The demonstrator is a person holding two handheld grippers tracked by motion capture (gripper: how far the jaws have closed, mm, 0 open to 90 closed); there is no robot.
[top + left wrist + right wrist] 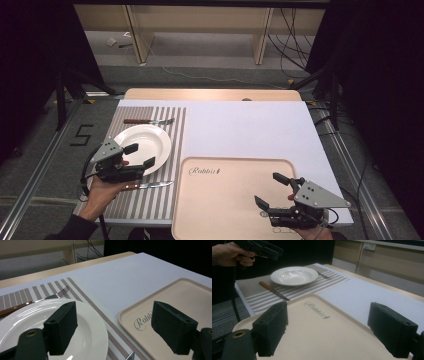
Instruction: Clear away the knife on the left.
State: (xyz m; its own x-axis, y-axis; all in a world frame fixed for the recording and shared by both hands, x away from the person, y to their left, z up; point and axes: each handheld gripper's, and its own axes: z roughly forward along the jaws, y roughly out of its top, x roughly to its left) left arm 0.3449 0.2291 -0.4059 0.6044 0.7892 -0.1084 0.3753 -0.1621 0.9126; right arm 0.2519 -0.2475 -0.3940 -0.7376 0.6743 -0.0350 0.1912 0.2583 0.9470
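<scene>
White round ceramic plate sits under my left gripper, jaws spread; right gripper gapes above the beige plastic tray.

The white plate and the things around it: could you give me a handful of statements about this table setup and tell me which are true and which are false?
1. The white plate sits on the striped placemat. True.
2. The fork lies inside the plate. False: it lies on the placemat beyond the plate's far rim.
3. The knife lies on the placemat on the near side of the plate. True.
4. The left gripper is clamped on the knife. False: its jaws stand open over the plate's near edge, holding nothing.
5. The beige tray carries food. False: it is bare apart from printed lettering.
6. The right gripper is open over the tray. True.
</scene>
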